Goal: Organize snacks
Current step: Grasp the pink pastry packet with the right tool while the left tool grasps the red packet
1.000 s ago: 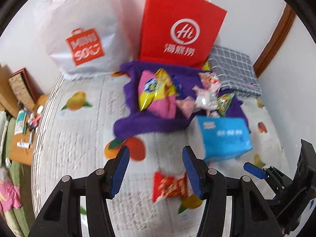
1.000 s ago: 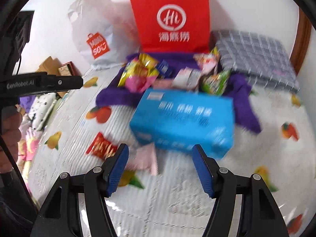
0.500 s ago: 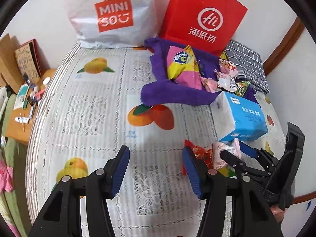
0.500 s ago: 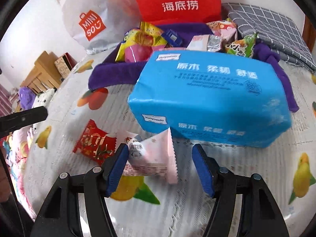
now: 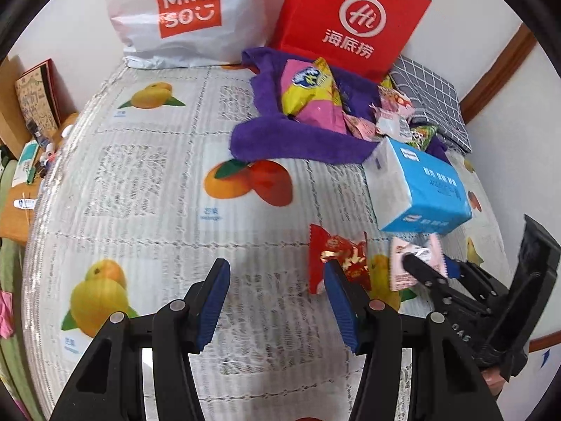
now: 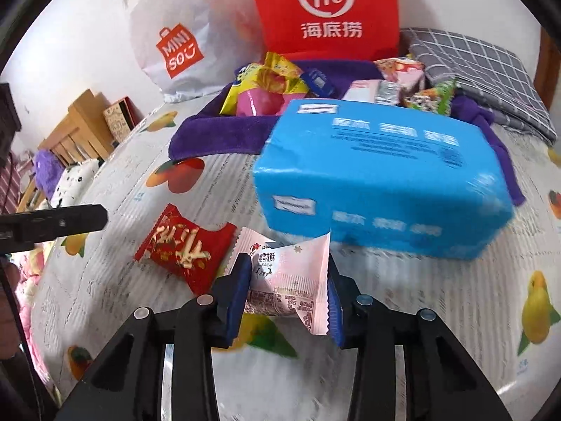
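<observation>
My right gripper point(image 6: 289, 291) has its jaws closed around a pink snack packet point(image 6: 289, 277) lying on the fruit-print bed cover; it also shows in the left wrist view point(image 5: 426, 263) with the packet point(image 5: 401, 266). A red snack packet point(image 6: 182, 245) lies just left of it, also in the left wrist view point(image 5: 338, 256). My left gripper point(image 5: 277, 301) is open and empty, hovering left of the red packet. More snacks point(image 5: 310, 94) lie piled on a purple towel point(image 5: 280, 140).
A blue tissue pack point(image 6: 378, 175) sits just behind the pink packet. A red paper bag point(image 6: 326, 10) and a white Miniso bag point(image 6: 175, 42) stand against the wall. A grey checked cushion point(image 6: 480, 70) lies at the back right. The bed edge runs along the left.
My right gripper has moved down and forward and closed its jaws on the pink packet. My left gripper has pulled back and left, staying open.
</observation>
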